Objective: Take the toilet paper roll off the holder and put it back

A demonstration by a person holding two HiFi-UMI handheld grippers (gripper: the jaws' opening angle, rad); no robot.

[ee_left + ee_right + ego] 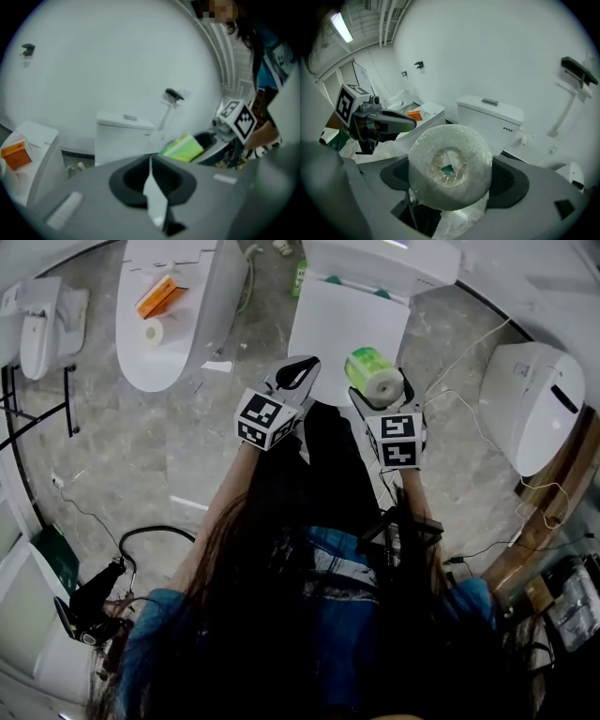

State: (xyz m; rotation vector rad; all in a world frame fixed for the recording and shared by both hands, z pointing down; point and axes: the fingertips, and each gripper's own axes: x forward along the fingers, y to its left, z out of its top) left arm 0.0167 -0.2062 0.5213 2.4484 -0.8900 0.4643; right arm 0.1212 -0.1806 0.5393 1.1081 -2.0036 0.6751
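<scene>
Fingers (536,199) of the right gripper (382,395) are spread wide and clamped on the sides of the roll (450,166). The roll has a green wrapper and clear film, and its flat end and core face back along the jaws. It is clear of any holder and hangs in the air over the near right edge of the closed lid of the toilet (342,324). The taking-off half of the job therefore looks done, with only the return outstanding. A black wall fitting (580,70), up and to the right of the tank in the right gripper view, is the likeliest holder, though its shape is too small to confirm. Putting the roll back would mean lifting it away from the lid edge, swinging it right toward the wall, and turning the wrist to line the core up with the bar. Film seems to cover the core's end, which could resist threading, so a firm, square approach seems wise. The left gripper (296,371) has its jaws pressed together on nothing and floats just beside the right one, over the lid's near left edge. It is free to steady the roll if needed. Both of the person's forearms reach straight forward, close together and roughly parallel, with the marker cubes facing up toward the head camera. The two grippers point at the toilet tank and the white wall behind it.
</scene>
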